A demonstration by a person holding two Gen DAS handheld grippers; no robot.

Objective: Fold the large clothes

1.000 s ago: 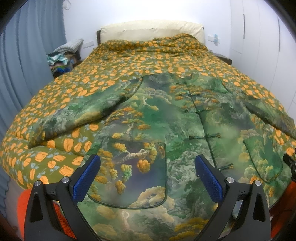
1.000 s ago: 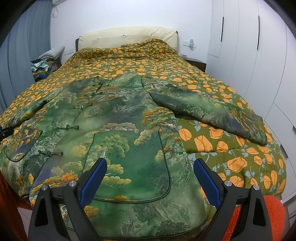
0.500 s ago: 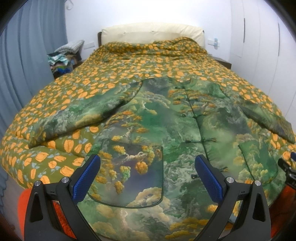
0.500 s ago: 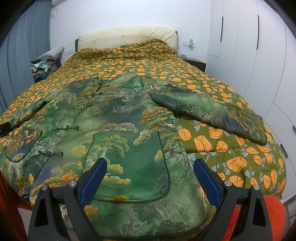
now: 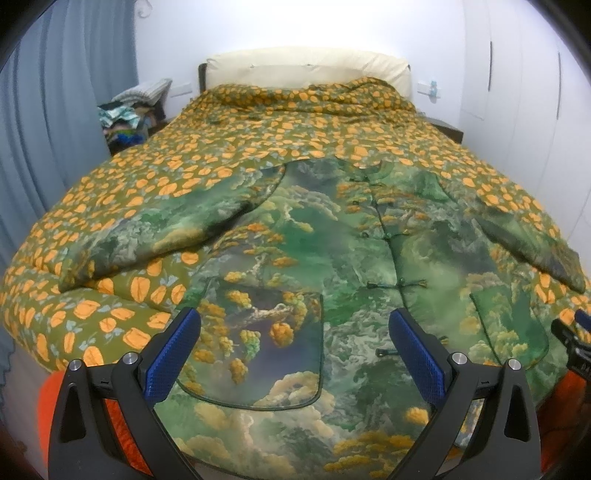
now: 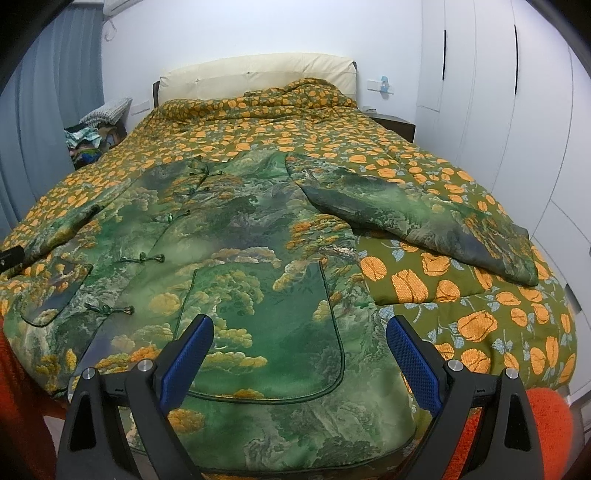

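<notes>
Left claw (image 5: 293,347) and right claw (image 6: 300,350) both gape wide — blue pads apart, nothing held between them.

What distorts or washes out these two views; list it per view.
Left wrist view: fisheye bends the bed into a dome, black corners, and the wall above the headboard is blown out white; the jacket stays sharp. Right wrist view: same barrel curve, wardrobe doors bow, lighting is even, soft shadow under the jacket's sleeve.
</notes>
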